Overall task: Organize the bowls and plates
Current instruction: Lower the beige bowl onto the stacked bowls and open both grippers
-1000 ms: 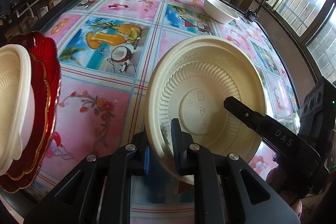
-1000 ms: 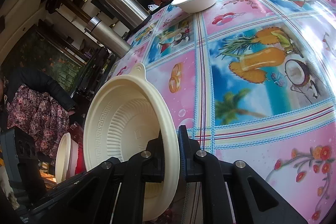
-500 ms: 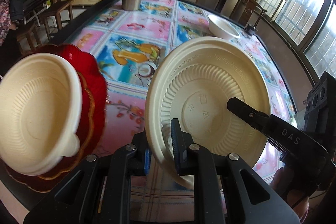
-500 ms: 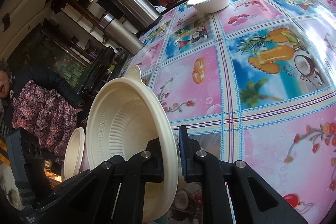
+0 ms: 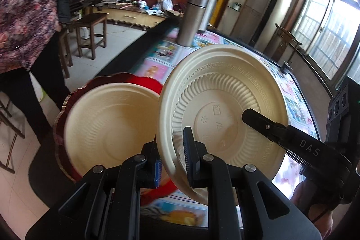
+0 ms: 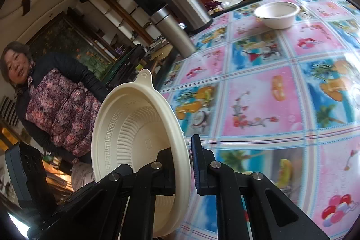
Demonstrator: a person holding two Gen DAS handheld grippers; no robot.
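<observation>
Cream plate held on edge above near corner of desk, underside toward left camera, concave face toward right camera.

Left gripper closed on lower rim. Right gripper clamped on same plate's opposite rim; two-sided hold judged to steady it in tilt.

Just left: second cream plate nested in red scalloped plate, likely stack target.

White bowl far across desk, untouched. Steel flasks at desk edge. Bystander beyond.
</observation>
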